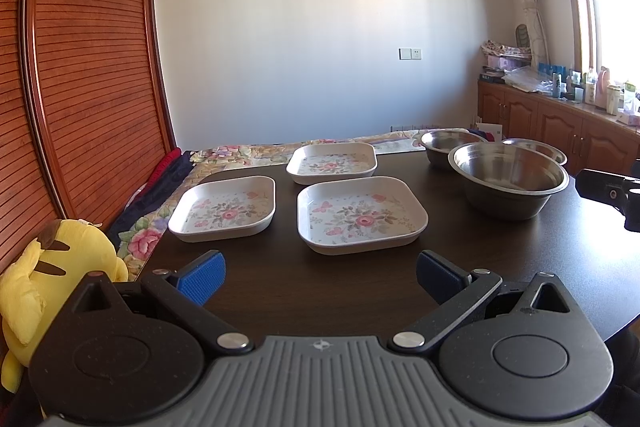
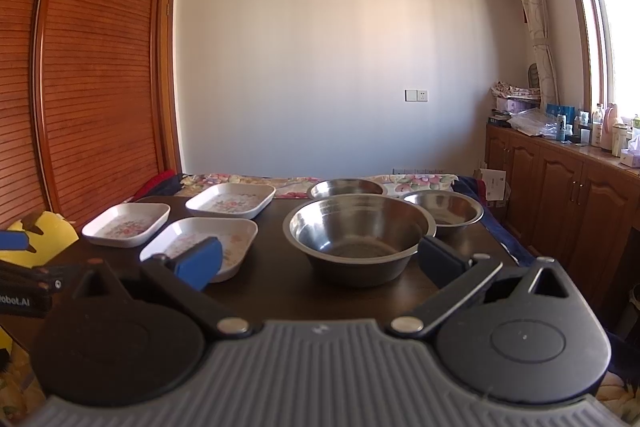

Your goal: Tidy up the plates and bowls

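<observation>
Three square flowery plates and three round shiny metal bowls on dark smooth table. Left gripper and right gripper wide apart, holding nothing. White wall behind.

On the table, take the nearest bowl as the landmark. Two more bowls stand behind it: one behind to its left, one behind to its right, close by. To its left lie three plates: one nearest it, one farther left, and one behind those two. A plush toy sits off the table's edge, far left of the bowl.
</observation>
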